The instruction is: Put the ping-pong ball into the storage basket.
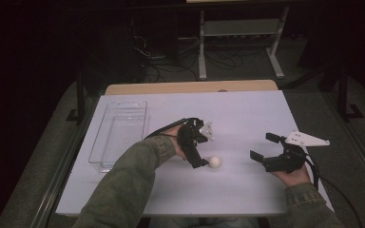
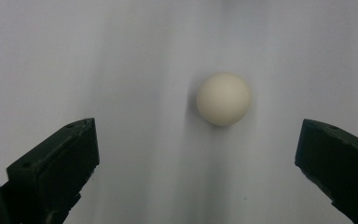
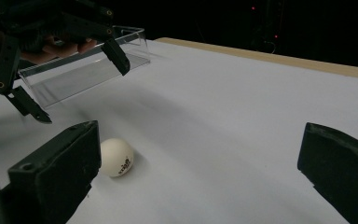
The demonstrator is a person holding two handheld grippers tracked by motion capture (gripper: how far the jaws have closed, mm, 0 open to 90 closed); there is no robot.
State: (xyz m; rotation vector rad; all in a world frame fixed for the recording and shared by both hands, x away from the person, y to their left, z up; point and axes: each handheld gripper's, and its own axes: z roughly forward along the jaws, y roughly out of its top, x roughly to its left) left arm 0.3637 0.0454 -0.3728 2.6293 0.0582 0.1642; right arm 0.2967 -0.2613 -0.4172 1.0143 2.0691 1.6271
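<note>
A white ping-pong ball (image 1: 214,162) rests on the white table top (image 1: 247,109) near the front middle. My left gripper (image 1: 202,143) hovers just left of it, open, with one jaw tip close beside the ball. In the left gripper view the ball (image 2: 223,98) lies ahead between the wide-apart jaws of the left gripper (image 2: 196,135), untouched. My right gripper (image 1: 262,146) is open at the right, pointing left toward the ball. In the right gripper view the ball (image 3: 115,157) sits by the left jaw of the right gripper (image 3: 200,149), with the left gripper (image 3: 79,88) above it.
A clear plastic tray (image 1: 98,133) stands at the table's left side and looks empty; its wall (image 3: 84,70) appears behind the left gripper. Beyond the table's far wooden edge (image 1: 190,87) are a metal stand and cables on a dark floor.
</note>
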